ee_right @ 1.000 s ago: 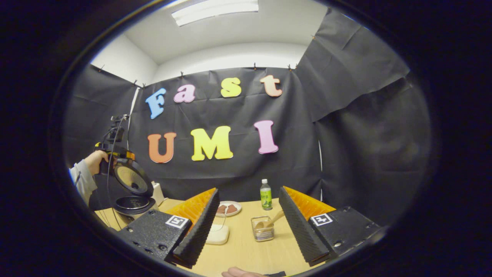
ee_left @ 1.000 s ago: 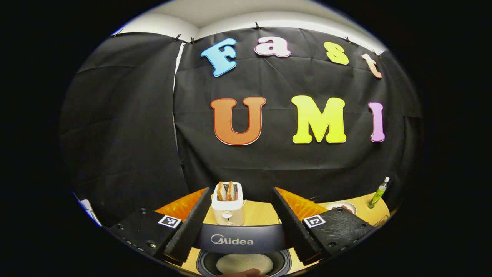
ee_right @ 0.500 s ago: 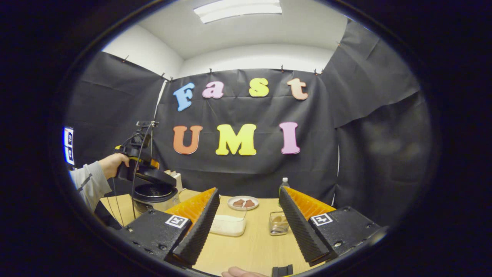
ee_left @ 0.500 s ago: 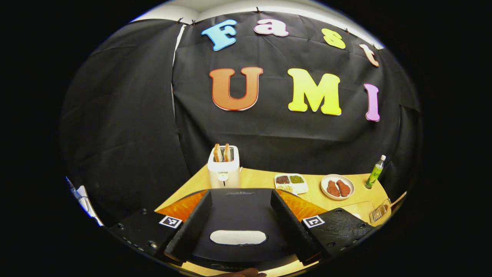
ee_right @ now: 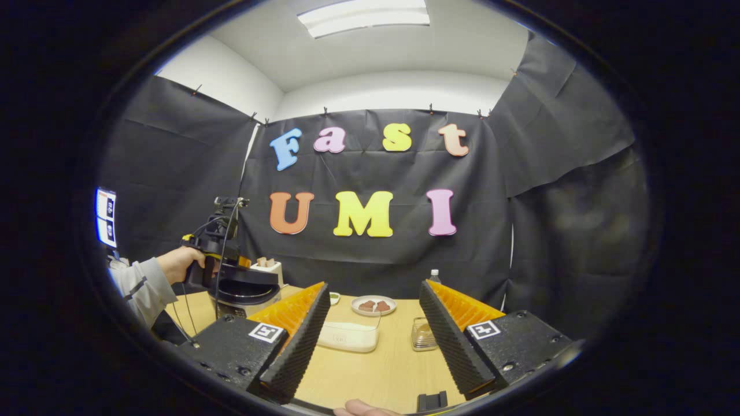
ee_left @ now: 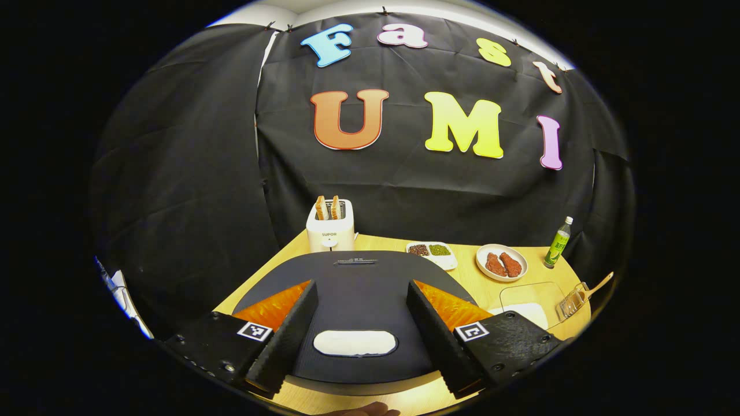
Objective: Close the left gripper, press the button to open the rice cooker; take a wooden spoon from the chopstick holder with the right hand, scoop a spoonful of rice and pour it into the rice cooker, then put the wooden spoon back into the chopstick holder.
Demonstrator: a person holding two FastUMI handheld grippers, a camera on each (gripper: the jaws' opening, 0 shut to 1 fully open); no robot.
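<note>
Left gripper view has the left gripper (ee_left: 354,341) spread open over the rice cooker (ee_left: 358,277) lid, button unseen. Right gripper (ee_right: 373,346) gapes empty; chopstick holder (ee_right: 424,335) sits at one o'clock, nearer it, wooden spoon (ee_left: 595,286) leaning out.
</note>
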